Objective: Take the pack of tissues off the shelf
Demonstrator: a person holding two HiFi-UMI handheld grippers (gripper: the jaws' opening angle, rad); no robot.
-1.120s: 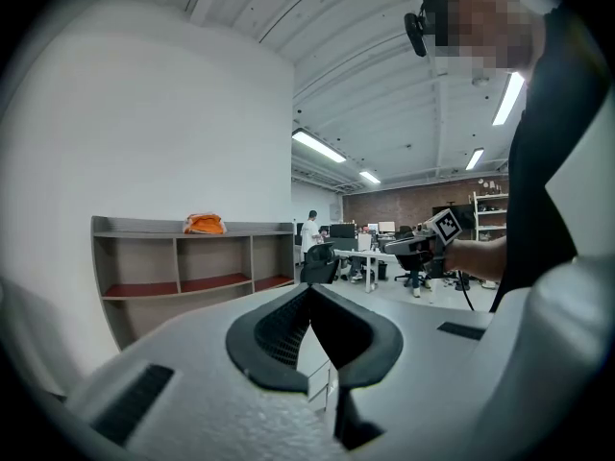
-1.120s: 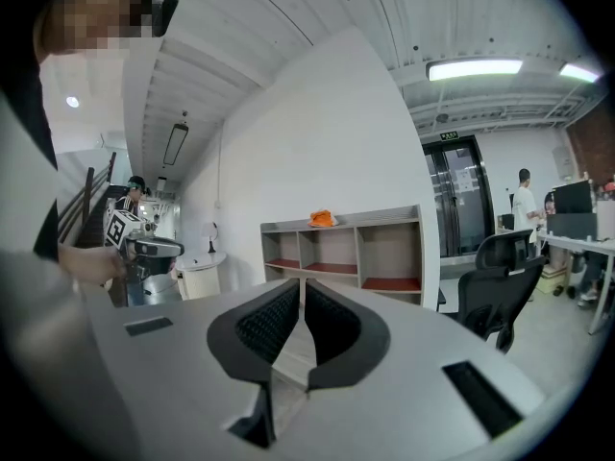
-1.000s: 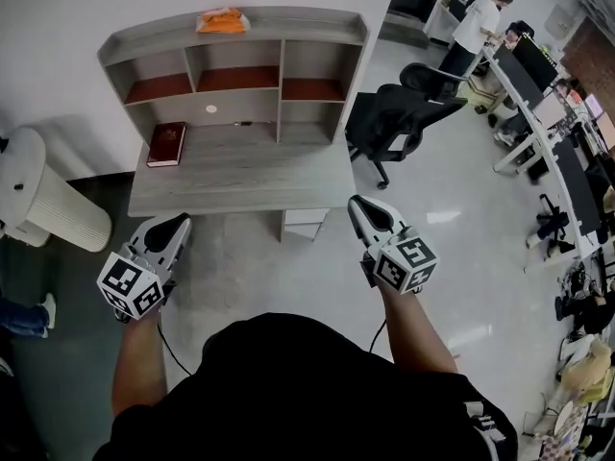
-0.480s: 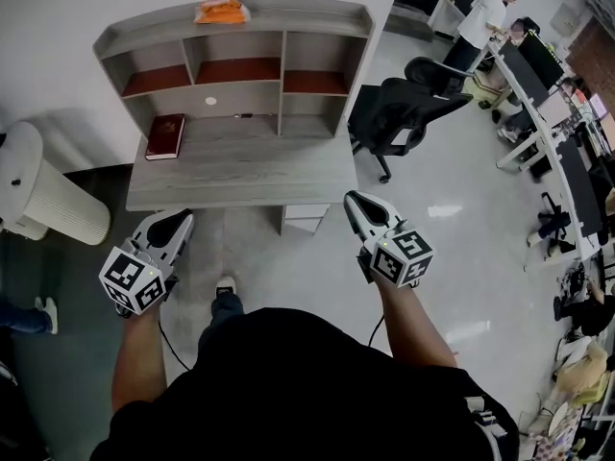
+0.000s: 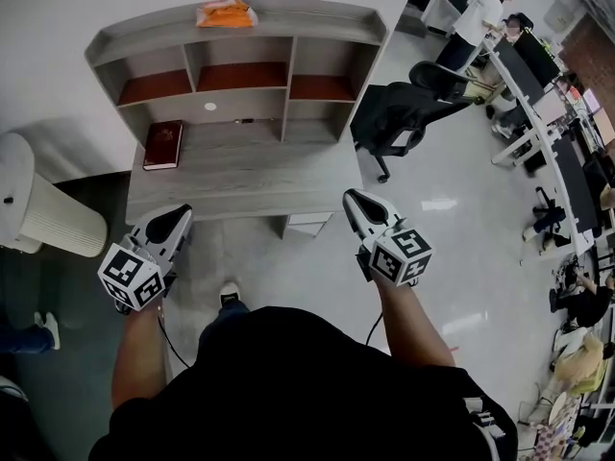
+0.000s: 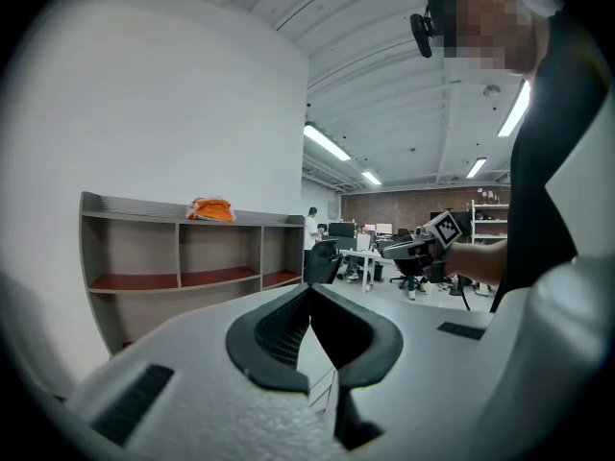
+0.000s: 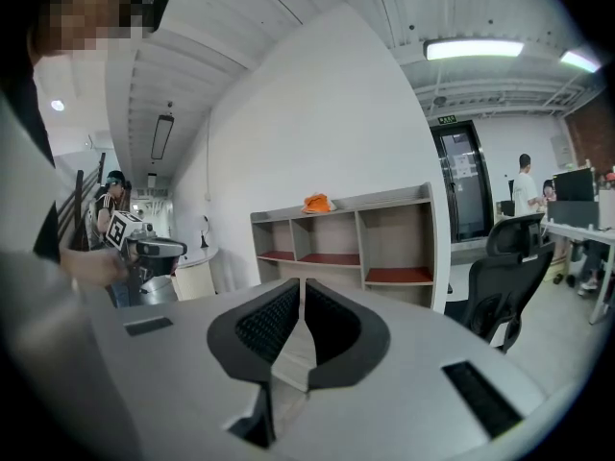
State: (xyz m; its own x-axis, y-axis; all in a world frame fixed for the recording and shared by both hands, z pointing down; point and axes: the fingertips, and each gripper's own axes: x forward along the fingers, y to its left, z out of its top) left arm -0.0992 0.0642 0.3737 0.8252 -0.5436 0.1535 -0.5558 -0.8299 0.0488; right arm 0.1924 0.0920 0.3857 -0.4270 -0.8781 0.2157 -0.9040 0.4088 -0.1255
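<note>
Tissue pack point(image 5: 225, 14), orange, print unreadable, tops shelf point(image 5: 307, 15).

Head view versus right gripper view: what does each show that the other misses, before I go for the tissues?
Head view only: the dark red book lying on the grey wooden desk. Right gripper view only: the ceiling light strip overhead. Both: the orange pack of tissues on top of the grey shelf unit, untouched.
</note>
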